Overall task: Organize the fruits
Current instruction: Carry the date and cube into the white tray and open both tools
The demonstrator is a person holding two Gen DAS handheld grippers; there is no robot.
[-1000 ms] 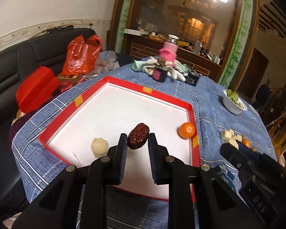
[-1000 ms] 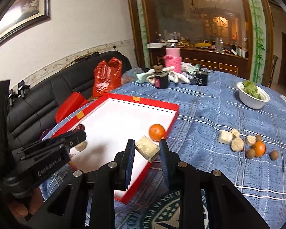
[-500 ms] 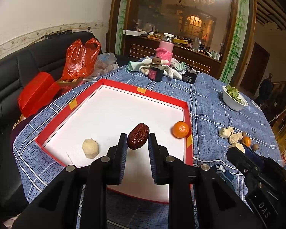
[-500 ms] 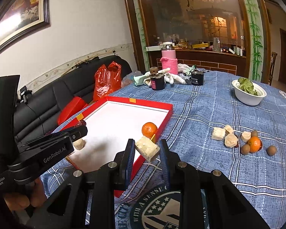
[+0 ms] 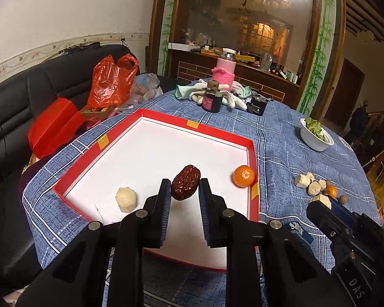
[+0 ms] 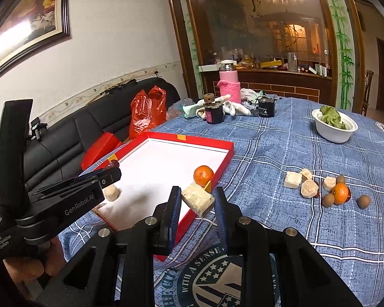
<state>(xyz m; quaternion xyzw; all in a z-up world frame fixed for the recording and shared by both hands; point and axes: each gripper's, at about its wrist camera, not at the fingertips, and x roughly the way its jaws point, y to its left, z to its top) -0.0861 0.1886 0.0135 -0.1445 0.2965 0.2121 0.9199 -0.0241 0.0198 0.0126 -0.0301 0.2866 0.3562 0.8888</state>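
My left gripper (image 5: 184, 188) is shut on a dark red date (image 5: 185, 182), held above the near half of the white-floored red tray (image 5: 217, 131). Inside the tray lie a pale peeled chunk (image 5: 126, 199) at the near left and a tangerine (image 5: 243, 175) by the right wall. My right gripper (image 6: 198, 200) is shut on a pale cut fruit piece (image 6: 197, 198), hovering over the tray's near right corner (image 6: 189, 216). The tangerine (image 6: 203, 174) sits just beyond it. In the right wrist view the left gripper (image 6: 110, 176) appears at the left, held by a hand (image 6: 25, 266).
On the blue checked cloth to the right lies a loose pile of pale chunks (image 6: 302, 183), a second tangerine (image 6: 340, 192) and small brown fruits (image 6: 363, 201). A white bowl of greens (image 6: 334, 125), dark jars (image 6: 213, 111) and a pink bottle (image 6: 229, 84) stand at the back. A black sofa (image 5: 10, 117) lies left.
Both grippers keep their grips. The right gripper has drifted back and to the right, from over the tray floor to its near right corner. The left gripper has barely moved.
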